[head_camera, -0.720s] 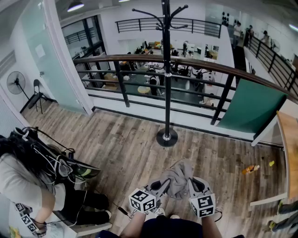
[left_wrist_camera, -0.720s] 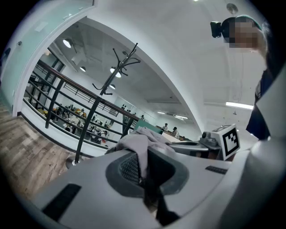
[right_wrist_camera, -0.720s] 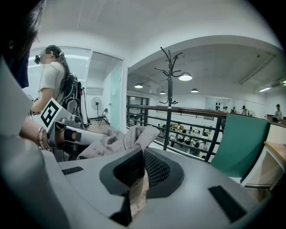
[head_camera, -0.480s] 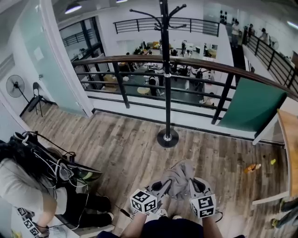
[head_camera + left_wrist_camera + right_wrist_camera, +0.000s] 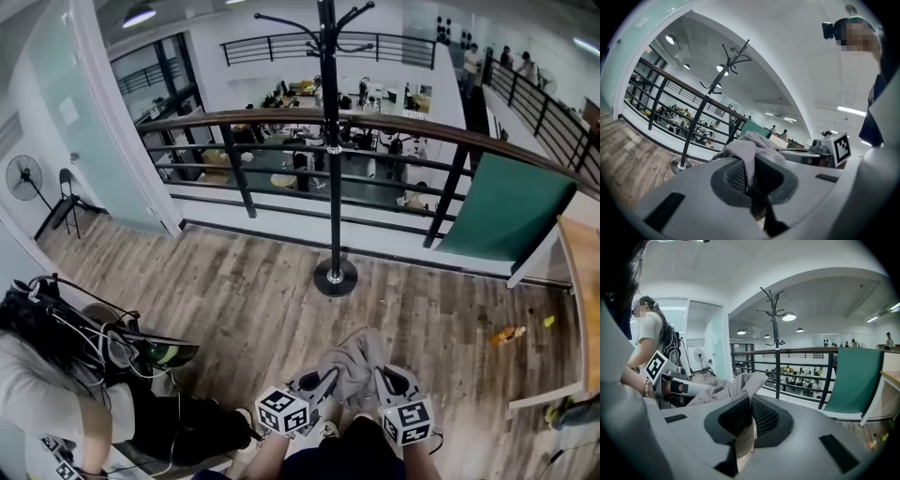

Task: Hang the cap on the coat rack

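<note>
A grey cap (image 5: 353,359) hangs crumpled between my two grippers, low in the head view. My left gripper (image 5: 325,379) is shut on its left side, and the cloth (image 5: 745,150) runs down between the pads. My right gripper (image 5: 379,375) is shut on the other side, with the cap's fabric (image 5: 743,383) pinched in its jaws. The black coat rack (image 5: 330,141) stands ahead on its round base (image 5: 335,277), in front of the railing. Its hooks (image 5: 733,58) show high in the left gripper view, and the rack's top (image 5: 774,305) stands ahead in the right gripper view.
A black railing (image 5: 394,131) with a wooden top runs across behind the rack. A green panel (image 5: 502,216) leans at the right. A person with cables (image 5: 56,366) sits at the lower left. A small orange thing (image 5: 508,333) lies on the wood floor.
The view has shifted a little closer to the rack; both grippers with the cap sit slightly lower in the picture. The grips are unchanged.
</note>
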